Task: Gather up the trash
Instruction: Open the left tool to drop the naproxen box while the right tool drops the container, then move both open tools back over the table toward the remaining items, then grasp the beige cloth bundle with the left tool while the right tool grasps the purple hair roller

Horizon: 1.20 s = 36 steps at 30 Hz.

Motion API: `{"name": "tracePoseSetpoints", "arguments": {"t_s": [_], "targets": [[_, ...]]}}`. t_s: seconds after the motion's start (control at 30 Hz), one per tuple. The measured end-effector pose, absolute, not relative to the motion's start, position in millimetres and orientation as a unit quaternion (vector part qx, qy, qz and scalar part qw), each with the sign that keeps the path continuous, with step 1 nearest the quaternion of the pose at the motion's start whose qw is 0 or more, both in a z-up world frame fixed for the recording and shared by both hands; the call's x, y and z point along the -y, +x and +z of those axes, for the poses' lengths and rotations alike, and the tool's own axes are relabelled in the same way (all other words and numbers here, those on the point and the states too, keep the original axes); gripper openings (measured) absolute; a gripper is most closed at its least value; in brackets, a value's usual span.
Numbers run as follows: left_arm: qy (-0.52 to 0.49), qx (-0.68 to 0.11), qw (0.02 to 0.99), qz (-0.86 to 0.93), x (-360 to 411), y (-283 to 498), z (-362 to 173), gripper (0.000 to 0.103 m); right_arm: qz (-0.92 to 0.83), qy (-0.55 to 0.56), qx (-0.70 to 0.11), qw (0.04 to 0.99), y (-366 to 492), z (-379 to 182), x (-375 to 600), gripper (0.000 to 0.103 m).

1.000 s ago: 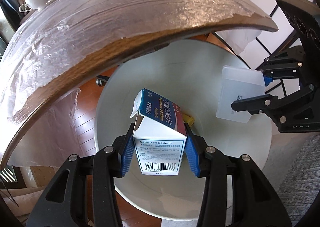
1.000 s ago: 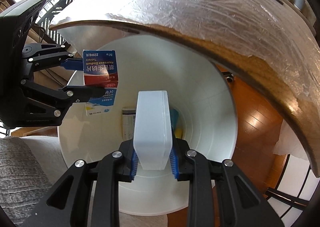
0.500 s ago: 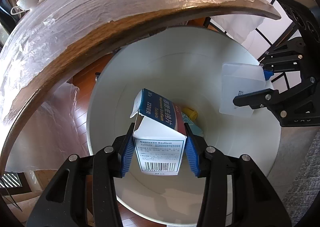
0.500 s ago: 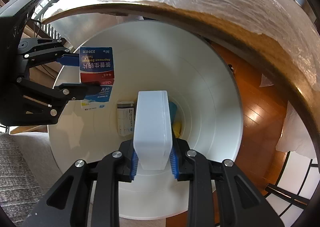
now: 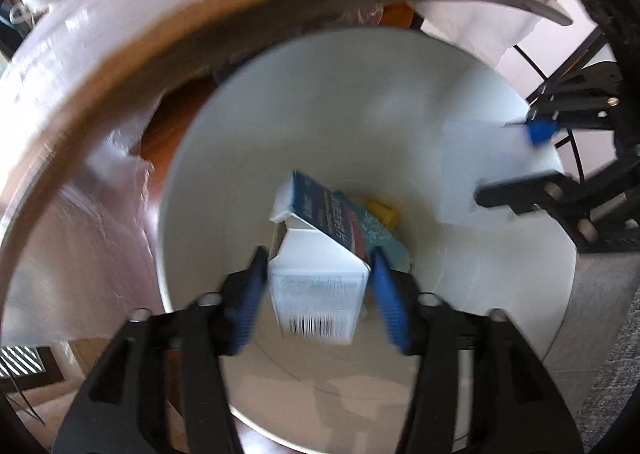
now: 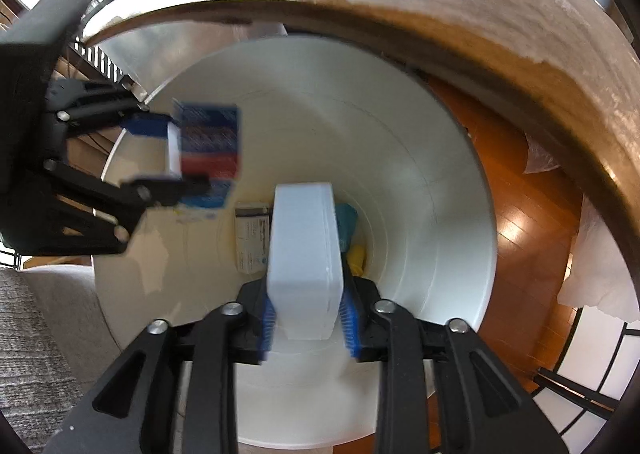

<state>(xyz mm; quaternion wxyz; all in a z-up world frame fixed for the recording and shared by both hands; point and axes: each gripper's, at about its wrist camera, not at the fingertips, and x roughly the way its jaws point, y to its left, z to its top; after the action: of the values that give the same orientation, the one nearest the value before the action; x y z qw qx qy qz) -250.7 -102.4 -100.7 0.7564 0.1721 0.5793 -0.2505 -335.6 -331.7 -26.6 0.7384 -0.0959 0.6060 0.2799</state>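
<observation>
A white bin [image 5: 176,182] fills both views from above. Over its mouth my left gripper [image 5: 320,298] has its jaws opening. The blue, red and white medicine box [image 5: 320,286] hangs blurred between the blue pads [image 5: 250,294], with a thin gap on each side. My right gripper [image 6: 308,320] has a white plastic box [image 6: 304,254] upright between its pads [image 6: 268,318]. Those jaws are starting to open, and the pads still look to be against the box. Each view shows the other gripper: the left one [image 6: 180,156], the right one [image 5: 520,158].
On the bin's floor lie a yellow item [image 5: 384,212], a teal item [image 6: 346,218] and a small printed box [image 6: 250,242]. A film-covered wooden table edge [image 6: 520,54] overhangs the bin. Wood floor [image 6: 520,222] lies on one side and grey fabric [image 6: 40,334] on the other.
The left gripper has sunk toward the bin, which now looks larger. Its pads have spread off the medicine box, now blurred. The right gripper has held its place with the white box.
</observation>
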Motion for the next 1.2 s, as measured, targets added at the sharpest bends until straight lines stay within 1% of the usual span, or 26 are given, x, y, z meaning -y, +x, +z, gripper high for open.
{"name": "tracePoseSetpoints", "arguments": {"t_s": [0.03,0.1,0.17,0.2,0.27,0.3,0.33,0.37,0.43,0.53,0.63,0.77,0.87,0.97,1.17,1.2], "targets": [[0.170,-0.581,0.757,-0.246,101.8,-250.7,-100.7,0.061,0.275,-0.089,-0.598,0.747,-336.7,-19.0,334.3,0.077],[0.167,-0.581,0.758,-0.245,100.1,-254.9,-93.7,0.061,0.280,-0.079,-0.595,0.749,-338.6,-6.2,338.5,0.077],[0.171,-0.569,0.766,-0.246,98.4,-261.2,-75.6,0.061,0.280,-0.077,-0.579,0.762,-343.0,23.2,346.3,0.077],[0.168,-0.557,0.774,-0.252,96.2,-265.7,-57.7,0.062,0.283,-0.072,-0.566,0.771,-344.3,40.9,350.3,0.077],[0.146,-0.517,0.801,-0.265,89.5,-269.1,-11.7,0.076,0.269,-0.057,-0.519,0.809,-342.6,86.7,360.9,0.088],[0.140,-0.493,0.818,-0.260,86.5,-268.5,6.8,0.094,0.251,-0.052,-0.489,0.834,-339.4,106.4,365.5,0.099],[0.132,-0.457,0.844,-0.248,82.5,-266.2,28.7,0.102,0.223,-0.041,-0.446,0.866,-332.0,129.5,372.8,0.099],[0.117,-0.409,0.875,-0.231,78.1,-259.9,52.9,0.102,0.195,-0.028,-0.416,0.888,-322.1,144.2,378.2,0.099],[0.092,-0.369,0.903,-0.201,72.4,-242.0,73.2,0.102,0.155,0.006,-0.386,0.909,-295.5,157.7,386.0,0.099],[0.060,-0.361,0.914,-0.173,70.9,-198.0,76.1,0.102,0.155,0.079,-0.403,0.899,-242.6,151.6,390.2,0.099],[0.065,-0.365,0.916,-0.155,75.2,-160.7,65.0,0.102,0.131,0.114,-0.416,0.892,-198.3,134.9,390.4,0.099],[0.091,-0.382,0.908,-0.145,87.3,-121.2,42.7,0.102,0.109,0.083,-0.432,0.891,-159.6,114.6,371.9,0.099],[0.097,-0.393,0.902,-0.150,76.4,-94.7,32.2,0.102,0.108,0.043,-0.437,0.892,-141.1,101.5,356.0,0.099],[0.092,-0.401,0.897,-0.160,72.4,-81.2,27.9,0.102,0.110,0.027,-0.448,0.887,-119.6,86.3,347.3,0.099],[0.099,-0.408,0.892,-0.167,79.7,-62.1,14.2,0.102,0.106,0.016,-0.465,0.879,-91.0,62.1,335.6,0.091],[0.097,-0.411,0.891,-0.169,80.1,-58.8,11.7,0.102,0.104,0.013,-0.467,0.878,-88.8,59.4,333.9,0.089]]}}
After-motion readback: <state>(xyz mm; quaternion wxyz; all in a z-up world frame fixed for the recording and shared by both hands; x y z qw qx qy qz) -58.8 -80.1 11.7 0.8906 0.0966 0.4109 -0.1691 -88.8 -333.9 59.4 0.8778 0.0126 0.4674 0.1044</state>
